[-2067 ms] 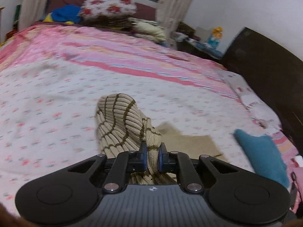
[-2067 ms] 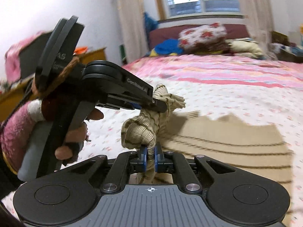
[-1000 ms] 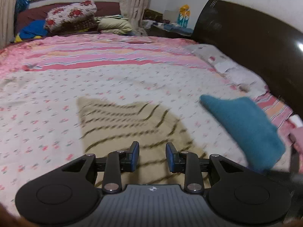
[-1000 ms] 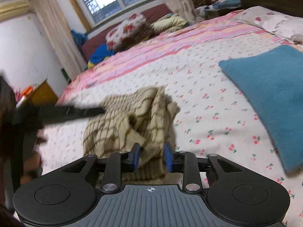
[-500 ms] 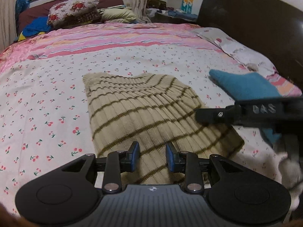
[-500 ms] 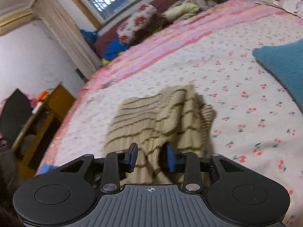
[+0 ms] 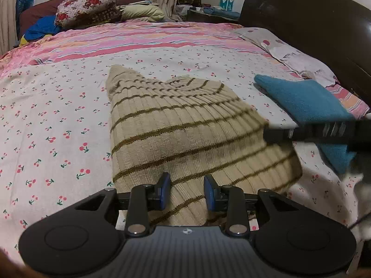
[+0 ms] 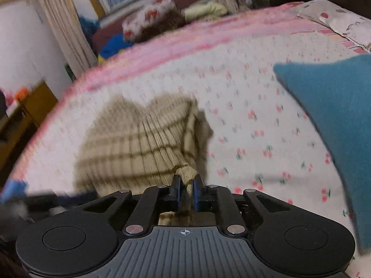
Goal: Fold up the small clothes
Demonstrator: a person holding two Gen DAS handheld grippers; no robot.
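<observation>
A beige ribbed knit garment with thin brown stripes (image 7: pixel 176 129) lies spread on the cherry-print bed sheet (image 7: pixel 51 120). My left gripper (image 7: pixel 186 191) is open over its near edge, with cloth between the jaws but not pinched. In the right wrist view, which is blurred, the same garment (image 8: pixel 139 143) lies bunched, and my right gripper (image 8: pixel 186 193) is shut on a fold of its near corner. The right gripper also shows in the left wrist view as a dark bar (image 7: pixel 313 132) at the garment's right edge.
A folded teal cloth (image 7: pixel 308 102) lies to the right of the garment, also in the right wrist view (image 8: pixel 336 120). Pillows and piled bedding (image 7: pixel 88 7) sit at the far end. A dark headboard (image 7: pixel 313 27) runs along the right. A wooden cabinet (image 8: pixel 25 113) stands left of the bed.
Both grippers let go of the garment about a second ago and it dropped flat on the bed. My right gripper has now closed on the garment's near corner. My left stays open and has moved closer.
</observation>
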